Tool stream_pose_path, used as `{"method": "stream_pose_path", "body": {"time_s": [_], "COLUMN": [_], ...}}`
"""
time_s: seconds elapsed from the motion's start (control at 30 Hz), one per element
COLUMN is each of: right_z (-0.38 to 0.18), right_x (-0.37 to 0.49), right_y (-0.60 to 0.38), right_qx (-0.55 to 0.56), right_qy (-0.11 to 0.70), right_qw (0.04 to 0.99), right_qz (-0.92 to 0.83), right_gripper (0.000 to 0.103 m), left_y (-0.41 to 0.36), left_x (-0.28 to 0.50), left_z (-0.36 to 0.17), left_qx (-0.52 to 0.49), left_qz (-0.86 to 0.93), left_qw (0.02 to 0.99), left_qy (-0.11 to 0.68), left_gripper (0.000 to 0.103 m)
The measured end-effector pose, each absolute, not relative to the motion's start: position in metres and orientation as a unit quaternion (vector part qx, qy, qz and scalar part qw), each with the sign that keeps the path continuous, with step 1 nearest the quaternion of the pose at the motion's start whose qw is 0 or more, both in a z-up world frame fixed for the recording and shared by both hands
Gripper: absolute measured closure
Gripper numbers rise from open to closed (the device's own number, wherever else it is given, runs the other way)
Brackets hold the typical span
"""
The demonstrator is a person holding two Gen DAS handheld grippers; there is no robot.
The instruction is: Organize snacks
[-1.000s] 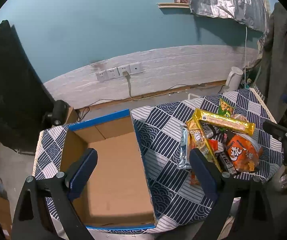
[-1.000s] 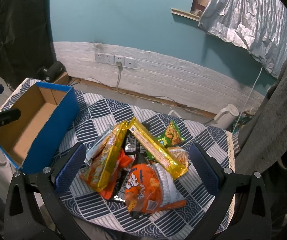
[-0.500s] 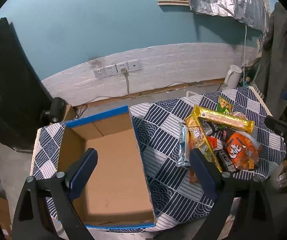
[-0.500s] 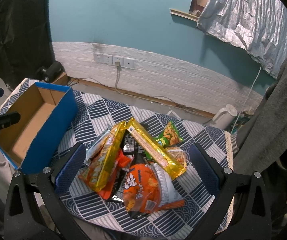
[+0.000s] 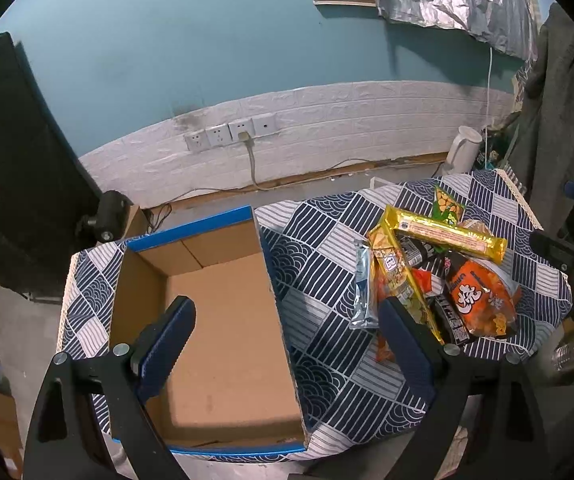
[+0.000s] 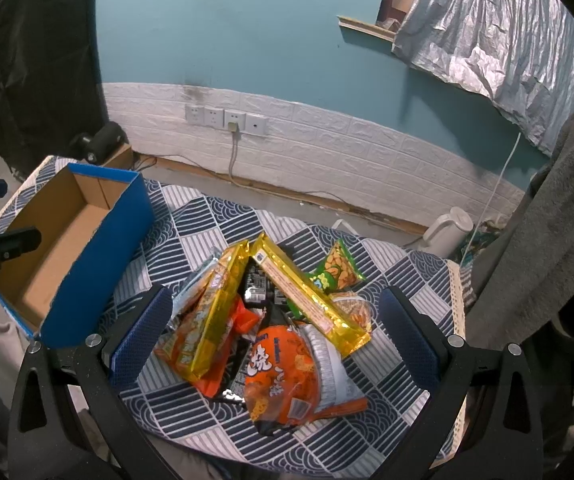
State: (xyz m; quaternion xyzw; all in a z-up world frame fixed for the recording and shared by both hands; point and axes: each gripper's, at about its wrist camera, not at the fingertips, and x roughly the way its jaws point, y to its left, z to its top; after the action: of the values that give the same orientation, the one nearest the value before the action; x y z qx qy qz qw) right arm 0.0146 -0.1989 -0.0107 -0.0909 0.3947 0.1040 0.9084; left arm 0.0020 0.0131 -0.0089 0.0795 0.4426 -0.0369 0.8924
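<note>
An empty blue cardboard box [image 5: 223, 320] [image 6: 67, 240] stands on the left of a table covered by a navy patterned cloth [image 5: 319, 248] [image 6: 215, 220]. A pile of snack packets lies on the right: a long yellow bar [image 5: 447, 232] [image 6: 307, 292], an orange bag [image 5: 479, 300] [image 6: 283, 376], a yellow-orange packet [image 6: 211, 312], a green peanut bag [image 6: 337, 268], a silver packet [image 5: 361, 292]. My left gripper [image 5: 287, 332] is open and empty above the box's right wall. My right gripper [image 6: 275, 320] is open and empty above the pile.
A white kettle [image 6: 447, 232] stands on the floor behind the table. Wall sockets with a plugged cable [image 5: 243, 132] sit on the white brick wall. Grey cloth [image 6: 547, 220] hangs at the right. A black sheet [image 5: 11, 160] hangs at the left.
Both grippers have drawn back and up a little, so the table looks slightly smaller. Nothing on the table has moved.
</note>
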Motion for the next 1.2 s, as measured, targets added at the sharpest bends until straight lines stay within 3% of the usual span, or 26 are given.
{"method": "stream_pose_path", "body": {"time_s": [0.8, 1.2], "right_z": [-0.014, -0.034], "right_x": [0.014, 0.033], "right_y": [-0.202, -0.207], "right_qx": [-0.092, -0.089], "right_qy": [0.398, 0.446], "right_qw": [0.907, 0.885], "right_qz": [0.102, 0.101], "right_gripper": [0.002, 0.002], "left_y": [0.012, -0.009], "left_x": [0.002, 0.018], "left_z": [-0.011, -0.038], "left_qx": [0.083, 0.101], "left_qz": [-0.039, -0.042], "left_qw": [0.890, 0.873], "left_qy": [0.447, 0.474], "left_gripper": [0.009, 0.009]}}
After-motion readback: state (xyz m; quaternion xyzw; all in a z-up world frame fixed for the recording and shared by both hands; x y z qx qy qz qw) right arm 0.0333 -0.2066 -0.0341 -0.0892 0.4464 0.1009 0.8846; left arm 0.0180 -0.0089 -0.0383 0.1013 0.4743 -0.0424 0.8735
